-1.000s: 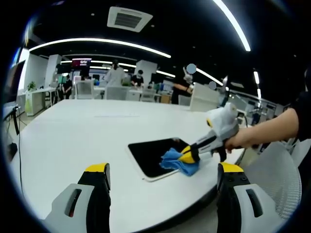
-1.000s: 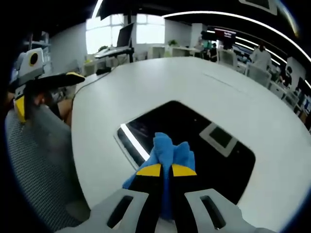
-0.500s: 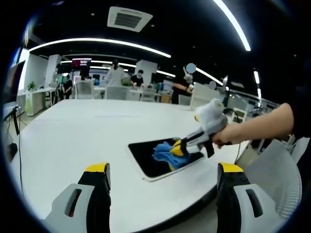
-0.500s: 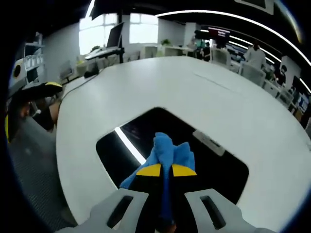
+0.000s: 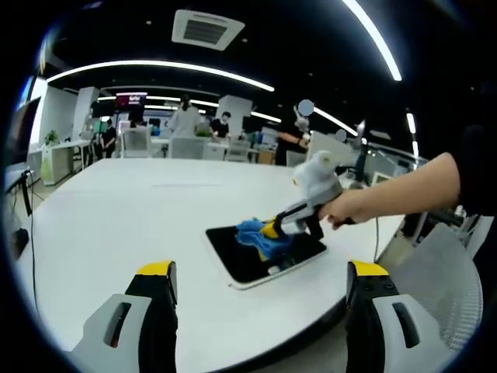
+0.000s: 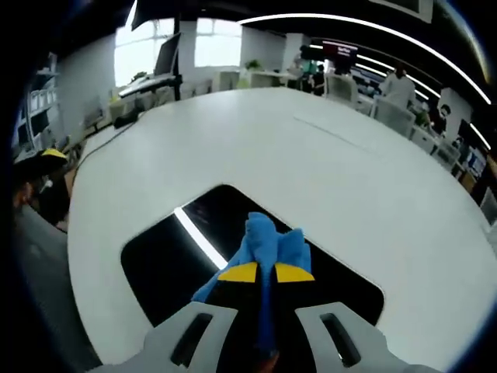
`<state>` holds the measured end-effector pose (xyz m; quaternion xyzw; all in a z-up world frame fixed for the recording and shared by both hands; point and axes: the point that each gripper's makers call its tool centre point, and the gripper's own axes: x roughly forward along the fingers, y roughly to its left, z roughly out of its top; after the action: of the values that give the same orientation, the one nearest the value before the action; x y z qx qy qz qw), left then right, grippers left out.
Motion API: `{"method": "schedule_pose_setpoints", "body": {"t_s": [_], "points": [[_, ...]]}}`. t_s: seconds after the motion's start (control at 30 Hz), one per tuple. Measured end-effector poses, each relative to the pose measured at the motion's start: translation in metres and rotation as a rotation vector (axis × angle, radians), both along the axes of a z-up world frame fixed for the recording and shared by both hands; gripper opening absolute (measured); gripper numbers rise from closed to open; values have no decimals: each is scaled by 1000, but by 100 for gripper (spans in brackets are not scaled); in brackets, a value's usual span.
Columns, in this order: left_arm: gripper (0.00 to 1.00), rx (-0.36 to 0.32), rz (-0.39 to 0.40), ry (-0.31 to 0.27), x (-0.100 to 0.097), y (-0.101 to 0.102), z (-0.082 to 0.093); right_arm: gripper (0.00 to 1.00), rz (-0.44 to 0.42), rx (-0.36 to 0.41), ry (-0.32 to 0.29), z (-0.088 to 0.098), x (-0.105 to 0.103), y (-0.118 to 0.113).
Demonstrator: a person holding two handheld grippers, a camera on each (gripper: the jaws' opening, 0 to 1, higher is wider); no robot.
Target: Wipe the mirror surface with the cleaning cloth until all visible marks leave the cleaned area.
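Cloth (image 6: 268, 242) is clamped in the right gripper (image 6: 265, 273), pressed on the mirror (image 6: 178, 256) beneath it. The left gripper (image 5: 260, 284) is held apart above the tabletop (image 5: 116, 225).

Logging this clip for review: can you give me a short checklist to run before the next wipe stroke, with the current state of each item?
1. Cloth clamped in right gripper: ok.
2. Cloth on the mirror, not the table: ok.
3. Mirror lying flat, fully on the table: ok.
4. Left gripper open and clear of the mirror: ok.
5. Mirror and cloth both in view: ok.
6. Marks gone from the glass: cannot tell, reflections hide the surface.
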<state>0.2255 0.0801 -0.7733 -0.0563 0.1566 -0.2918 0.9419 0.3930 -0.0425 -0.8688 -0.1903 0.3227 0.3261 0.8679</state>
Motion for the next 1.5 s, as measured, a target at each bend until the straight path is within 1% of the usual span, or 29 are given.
{"method": "schedule_pose_setpoints", "body": {"t_s": [0.47, 0.5, 0.6, 0.63, 0.7, 0.8, 0.97, 1.1, 1.27, 1.37, 1.5], "points": [[90, -1, 2, -1, 0, 0, 0, 1, -42, -27, -1, -2, 27, -3], [90, 0, 2, -1, 0, 0, 0, 1, -44, -32, -5, -2, 29, -3], [90, -1, 1, -1, 0, 0, 0, 1, -26, -96, -63, 0, 33, -4], [90, -1, 1, 0, 0, 0, 0, 1, -25, -105, -71, 0, 34, -4], [90, -2, 2, -1, 0, 0, 0, 1, -25, -116, -76, -1, 37, -3], [90, 0, 2, 0, 0, 0, 0, 1, -25, -119, -67, -1, 42, -4], [90, 0, 4, 1, 0, 0, 0, 1, -22, -121, -61, 0, 43, -3], [90, 0, 3, 1, -1, -1, 1, 1, -22, -103, -51, 0, 42, -3], [89, -1, 3, 0, -1, -1, 1, 0, -23, -104, -54, 0, 41, -3], [89, -1, 2, 1, -1, -1, 1, 0, -28, -96, -43, 1, 40, -3], [89, 1, 3, 5, -1, -1, 0, 1, 13, -129, -32, 0, 40, -4]]}}
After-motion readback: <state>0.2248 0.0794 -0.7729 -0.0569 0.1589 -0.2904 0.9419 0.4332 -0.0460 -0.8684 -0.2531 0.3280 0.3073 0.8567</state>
